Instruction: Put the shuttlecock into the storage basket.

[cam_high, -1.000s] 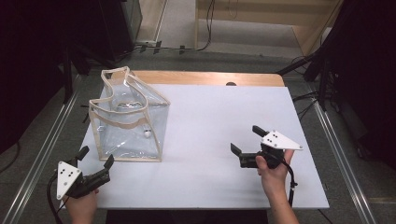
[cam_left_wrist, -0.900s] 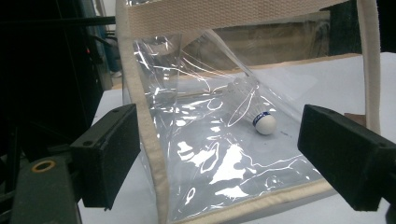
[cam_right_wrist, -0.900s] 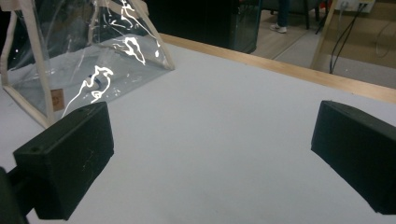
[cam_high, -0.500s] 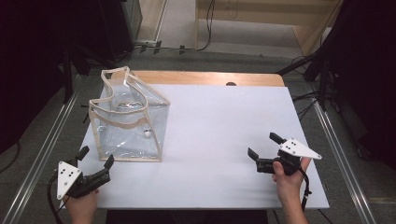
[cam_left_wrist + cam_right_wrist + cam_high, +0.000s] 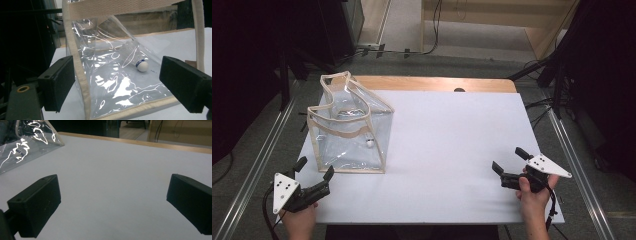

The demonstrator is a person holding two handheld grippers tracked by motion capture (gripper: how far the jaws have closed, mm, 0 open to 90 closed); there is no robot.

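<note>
High view: two spread grippers wait at the near edge of a white tabletop (image 5: 447,150), a clear bag standing ahead of the left one.

Left gripper (image 5: 314,175), jaws wide and holding nothing, points at the near corner of the transparent tote bag (image 5: 349,127), close to it but not touching; the left gripper view looks between its jaws at the bag's cream-trimmed corner seam and at a shuttlecock (image 5: 136,58) lying inside on the bag's floor, white cork toward the camera. Right gripper (image 5: 508,167), likewise spread and empty, hovers well apart over bare tabletop at the right. The soft, glossy bag stands loosely, so a one-sided nudge could likely slide or collapse it, rolling the shuttlecock away; glare may also hide the film's edges.
</note>
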